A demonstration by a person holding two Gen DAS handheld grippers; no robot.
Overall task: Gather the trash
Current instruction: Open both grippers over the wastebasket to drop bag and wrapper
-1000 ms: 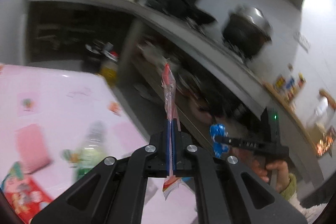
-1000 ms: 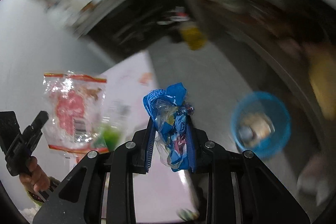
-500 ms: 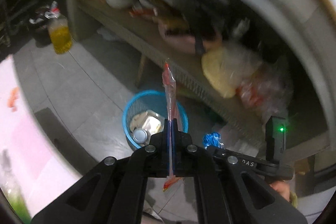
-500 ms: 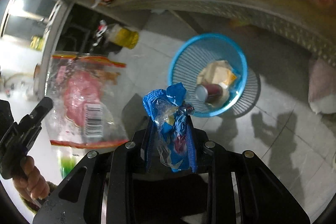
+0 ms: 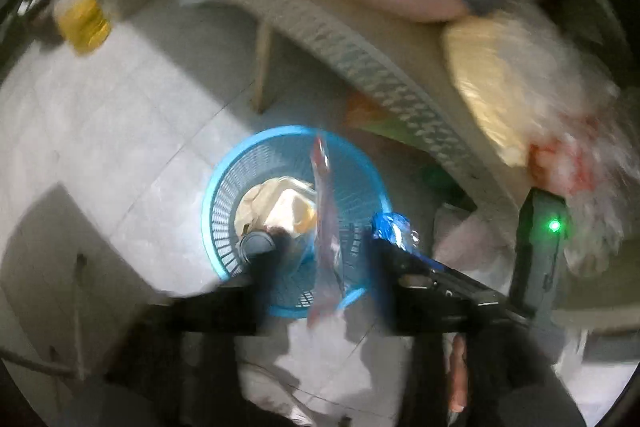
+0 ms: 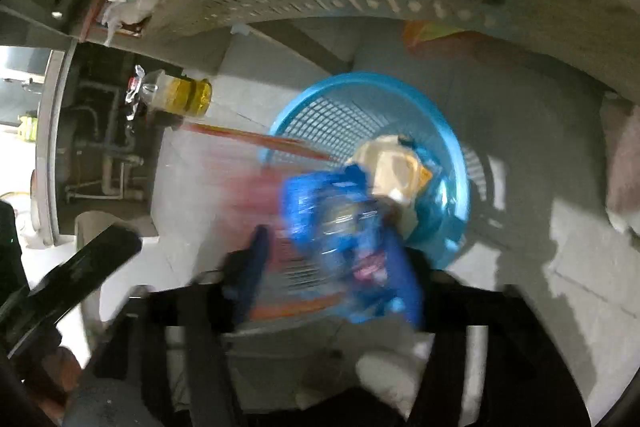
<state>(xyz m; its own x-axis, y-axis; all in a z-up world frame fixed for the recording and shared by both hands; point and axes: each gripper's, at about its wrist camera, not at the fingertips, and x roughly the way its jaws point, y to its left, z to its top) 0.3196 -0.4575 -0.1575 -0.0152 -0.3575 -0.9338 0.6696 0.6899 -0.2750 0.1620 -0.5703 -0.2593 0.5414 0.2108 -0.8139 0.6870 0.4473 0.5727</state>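
Since the earlier frames both of my grippers have swung away from the pink table and down over the blue basket point(image 5: 224, 187), which now sits right below them on the grey tiled floor point(image 5: 120, 131). The left gripper point(image 5: 320, 267) has just been opening: its jaws, pinched flat on the clear-and-red wrapper point(image 5: 325, 227) a moment ago, now stand apart. The wrapper hangs edge-on in the gap between them, over the basket's mouth. I see no pad pressing on it, though the blur keeps me from being sure it is fully free.

The right gripper point(image 6: 332, 267) has also just been opening. The crumpled blue wrapper point(image 6: 340, 219) sits between its spread jaws, smeared by motion, lying toward the right-hand finger. I cannot tell whether it touches that pad. It is just beside the basket's near rim. In the right wrist view the red wrapper shows as a pink and orange streak to the left of the blue one.

Inside the basket I see a pale foam box point(image 5: 292, 211) and a can point(image 5: 256, 243) lying on the bottom. A bottle of yellow oil point(image 5: 82, 23) stands on the floor well apart from the basket, and a woven shelf point(image 5: 360, 67) curves above it.
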